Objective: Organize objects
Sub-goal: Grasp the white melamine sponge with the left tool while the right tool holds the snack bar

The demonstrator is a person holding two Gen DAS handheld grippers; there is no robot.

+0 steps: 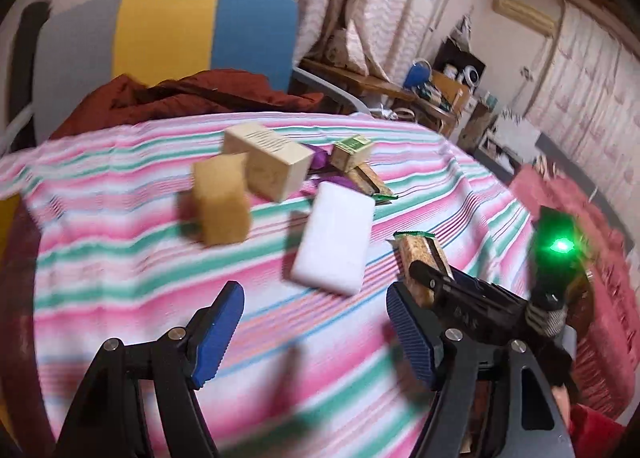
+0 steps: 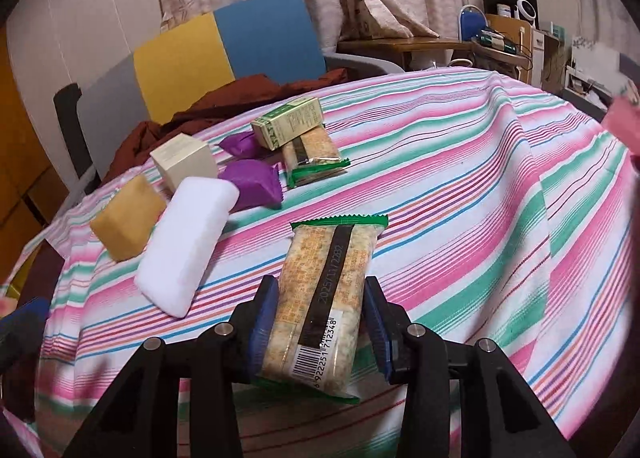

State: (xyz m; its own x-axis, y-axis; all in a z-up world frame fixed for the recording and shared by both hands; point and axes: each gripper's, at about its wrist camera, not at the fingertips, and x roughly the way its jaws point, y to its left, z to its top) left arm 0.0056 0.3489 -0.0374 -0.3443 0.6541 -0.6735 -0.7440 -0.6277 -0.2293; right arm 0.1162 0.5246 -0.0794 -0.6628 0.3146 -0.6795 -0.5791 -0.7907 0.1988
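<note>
A: What is the right gripper (image 2: 320,322) doing?

B: It is clamping a cracker packet (image 2: 325,298) between its blue pads, which are pressing on the packet's long sides. The packet is sticking out ahead of the fingers, barcode end nearest the camera, green crimped end farthest away, and it is sitting above the striped tablecloth (image 2: 460,194).

A: And the left gripper (image 1: 316,334)?

B: Its jaws are standing wide apart with nothing between them, only cloth showing below. In its own view the picture is smearing with blur.

A: Where are the other things lying?

B: Ahead and to the left of the right gripper, a white bar (image 2: 188,246) is lying flat, and just left of it a tan block (image 2: 128,218) is sitting. Beyond those, a cream box (image 2: 184,164) is standing, with two purple pouches (image 2: 254,182) just to its right. Farther ahead, a second cracker packet (image 2: 314,158) is lying on the cloth, and a small green box (image 2: 290,122) is resting across its far end.

A: Is the left camera seeing the held packet?

B: Yes, ahead and to the right of the left gripper, poking out of the right one's fingers.
</note>
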